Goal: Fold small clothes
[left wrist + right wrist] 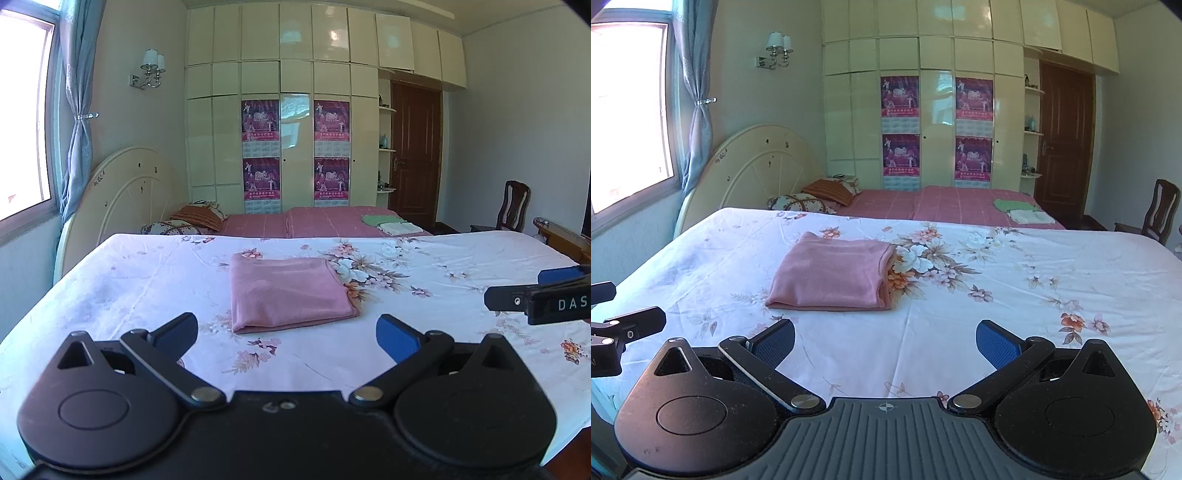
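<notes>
A pink garment (288, 295) lies folded into a neat rectangle on the white floral sheet (147, 288); it also shows in the right wrist view (834, 277). My left gripper (287, 334) is open and empty, just short of the garment's near edge. My right gripper (885, 343) is open and empty, a little nearer than the garment and to its right. The right gripper's fingers (517, 299) show at the right edge of the left wrist view. The left gripper's fingers (635, 325) show at the left edge of the right wrist view.
A second bed with a pink cover (325, 221) stands behind, holding pillows (195, 219) and a small stack of folded green and white clothes (391, 223). A wardrobe (295, 110), a brown door (415, 155) and a wooden chair (511, 206) stand further back. A window (22, 118) is at left.
</notes>
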`<action>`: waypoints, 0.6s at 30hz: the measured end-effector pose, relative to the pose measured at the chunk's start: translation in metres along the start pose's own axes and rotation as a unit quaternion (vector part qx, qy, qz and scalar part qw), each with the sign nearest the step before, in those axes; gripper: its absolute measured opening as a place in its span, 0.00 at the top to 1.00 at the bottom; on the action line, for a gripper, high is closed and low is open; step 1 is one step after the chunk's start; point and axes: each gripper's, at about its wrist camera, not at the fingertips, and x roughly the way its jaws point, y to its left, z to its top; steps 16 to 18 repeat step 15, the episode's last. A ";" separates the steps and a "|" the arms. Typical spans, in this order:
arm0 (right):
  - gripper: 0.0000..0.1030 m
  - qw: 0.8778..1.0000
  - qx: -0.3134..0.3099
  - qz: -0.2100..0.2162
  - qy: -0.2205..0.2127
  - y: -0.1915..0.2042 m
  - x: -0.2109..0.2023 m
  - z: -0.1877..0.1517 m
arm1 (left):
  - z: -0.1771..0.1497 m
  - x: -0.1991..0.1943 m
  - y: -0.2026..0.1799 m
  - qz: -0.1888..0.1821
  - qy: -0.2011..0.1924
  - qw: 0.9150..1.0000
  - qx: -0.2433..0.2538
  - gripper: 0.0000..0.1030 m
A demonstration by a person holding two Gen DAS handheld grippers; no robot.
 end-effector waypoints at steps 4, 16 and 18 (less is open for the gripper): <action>0.00 1.000 -0.004 0.002 0.000 0.001 0.001 0.001 | -0.002 -0.001 -0.001 -0.001 -0.006 1.000 -0.001 0.00; 0.00 1.000 -0.006 0.004 -0.001 0.000 0.002 0.000 | -0.002 -0.001 -0.001 -0.001 -0.018 1.000 -0.008 0.00; 0.00 1.000 -0.006 0.004 -0.001 0.000 0.002 0.000 | -0.002 -0.001 -0.001 -0.001 -0.018 1.000 -0.008 0.00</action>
